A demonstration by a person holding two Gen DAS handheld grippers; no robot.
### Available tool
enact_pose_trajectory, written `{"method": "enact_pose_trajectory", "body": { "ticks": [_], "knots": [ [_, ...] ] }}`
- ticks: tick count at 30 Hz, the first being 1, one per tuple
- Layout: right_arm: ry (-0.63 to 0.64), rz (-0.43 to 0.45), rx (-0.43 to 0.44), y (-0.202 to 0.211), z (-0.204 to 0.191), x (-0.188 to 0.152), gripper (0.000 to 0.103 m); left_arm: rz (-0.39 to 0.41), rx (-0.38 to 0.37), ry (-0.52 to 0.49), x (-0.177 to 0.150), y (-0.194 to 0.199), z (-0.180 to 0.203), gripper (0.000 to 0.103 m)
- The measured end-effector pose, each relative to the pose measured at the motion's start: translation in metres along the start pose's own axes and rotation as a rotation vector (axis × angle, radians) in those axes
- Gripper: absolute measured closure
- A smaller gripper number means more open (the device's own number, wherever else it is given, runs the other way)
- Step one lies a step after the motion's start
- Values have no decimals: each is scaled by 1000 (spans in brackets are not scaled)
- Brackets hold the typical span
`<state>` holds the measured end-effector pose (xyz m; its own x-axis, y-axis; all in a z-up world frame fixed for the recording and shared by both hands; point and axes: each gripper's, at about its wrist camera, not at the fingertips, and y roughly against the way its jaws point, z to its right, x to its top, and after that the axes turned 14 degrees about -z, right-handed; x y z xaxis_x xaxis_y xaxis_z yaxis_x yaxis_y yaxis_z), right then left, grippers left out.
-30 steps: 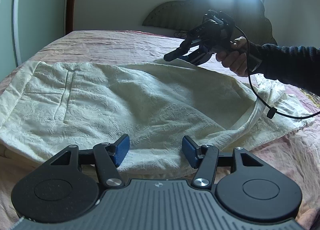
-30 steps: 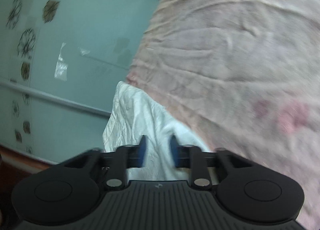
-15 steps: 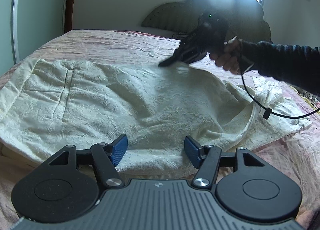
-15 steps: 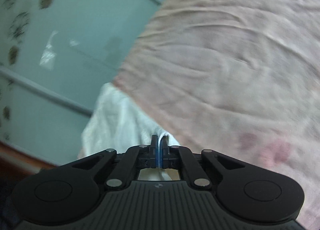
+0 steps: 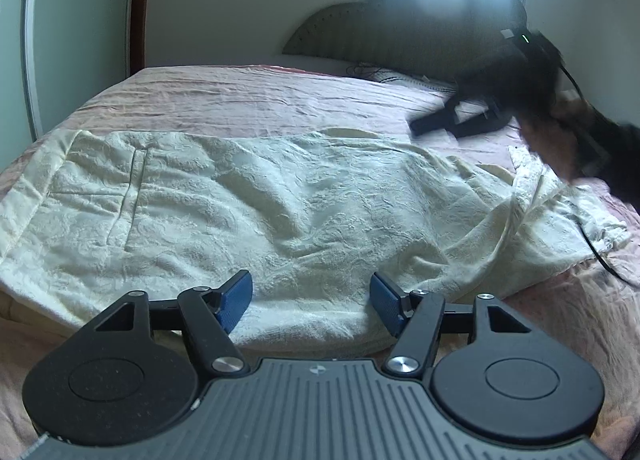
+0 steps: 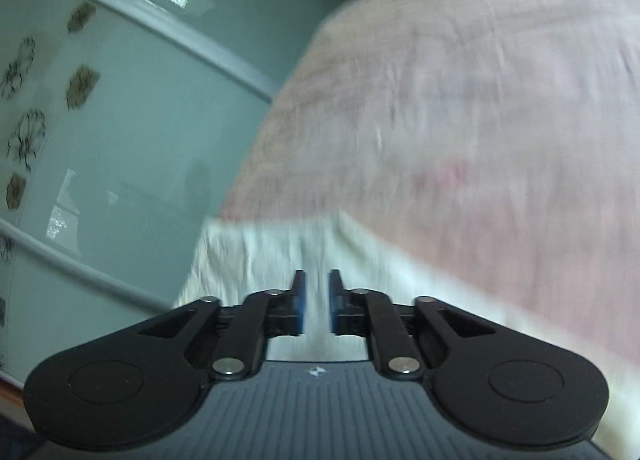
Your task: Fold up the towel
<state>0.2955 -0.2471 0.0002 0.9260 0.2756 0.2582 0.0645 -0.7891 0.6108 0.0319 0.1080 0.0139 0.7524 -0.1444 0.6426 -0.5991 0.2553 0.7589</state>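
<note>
A cream embossed towel (image 5: pixel 280 195) lies spread and wrinkled across the pink bed (image 5: pixel 240 99), its right end bunched into folds. My left gripper (image 5: pixel 312 300) is open, its blue pads straddling the towel's near edge without pinching it. In the left wrist view my right gripper (image 5: pixel 416 125) is blurred, above the bed just past the towel's far right corner, held by a person's hand (image 5: pixel 560 147). In its own view the right gripper (image 6: pixel 316 288) shows a narrow gap with nothing gripped. The towel (image 6: pixel 248 256) lies blurred beyond it.
A padded headboard (image 5: pixel 332 31) and a dark shape stand at the bed's far end under a window. A black cable (image 5: pixel 596 248) trails over the towel's right end. Pale green sliding doors (image 6: pixel 140 119) run along the bed's side.
The right gripper pinched the towel's far corner half a second ago. It has since opened, let the corner drop, and swung right and away. The left gripper has barely moved.
</note>
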Motion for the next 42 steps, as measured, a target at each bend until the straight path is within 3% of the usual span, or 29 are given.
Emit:
{"method": "enact_pose_trajectory", "body": {
  "ticks": [1, 2, 4, 7, 9, 11, 12, 13, 14, 17, 19, 20, 21, 22, 30, 38, 40, 42],
  "knots": [
    [-19, -26, -44, -6, 6, -12, 76, -1, 1, -1, 1, -1, 0, 32],
    [-37, -57, -108, -13, 14, -22, 79, -1, 2, 0, 2, -2, 1, 32],
    [-64, 21, -86, 1, 26, -36, 78, 1, 15, 1, 2, -2, 3, 30],
    [-130, 190, -227, 51, 29, -44, 77, 18, 49, 23, 0, 0, 8, 28],
    [-154, 352, -430, 93, 33, -52, 73, 28, 68, 27, -2, -1, 11, 28],
    [-206, 429, -803, 117, 33, -56, 57, 28, 74, 23, -1, -2, 13, 27],
    [-237, 438, -989, 121, 34, -55, 37, 27, 68, 27, -1, -2, 12, 26],
    [-263, 432, -1143, 119, 35, -53, 27, 25, 60, 31, 0, -3, 10, 25],
    [-270, 428, -1235, 116, 37, -53, 27, 23, 52, 31, 1, -4, 9, 24],
    [-294, 355, -1267, 96, 47, -41, 25, 15, 37, 17, 2, -5, 11, 18],
    [-353, 272, -1414, 69, 55, -27, 20, 10, 32, 6, 2, -6, 12, 14],
    [-364, 267, -1484, 61, 59, -23, 6, 8, 30, 2, 2, -6, 13, 13],
    [-389, 281, -1550, 59, 64, -20, 0, 7, 27, -1, 2, -6, 13, 12],
    [-435, 286, -1574, 63, 67, -16, 0, 6, 24, -3, 2, -6, 13, 11],
    [-688, 351, -1376, 108, 102, 5, 0, -8, 17, -23, 3, -11, 16, 5],
    [-807, 432, -1224, 127, 119, 3, 0, -17, 36, -38, 4, -15, 19, 5],
    [-783, 421, -1241, 128, 119, 4, 0, -19, 41, -42, 4, -16, 20, 5],
    [-740, 413, -1308, 124, 113, 6, 8, -21, 45, -46, 5, -17, 21, 5]
  ]
}}
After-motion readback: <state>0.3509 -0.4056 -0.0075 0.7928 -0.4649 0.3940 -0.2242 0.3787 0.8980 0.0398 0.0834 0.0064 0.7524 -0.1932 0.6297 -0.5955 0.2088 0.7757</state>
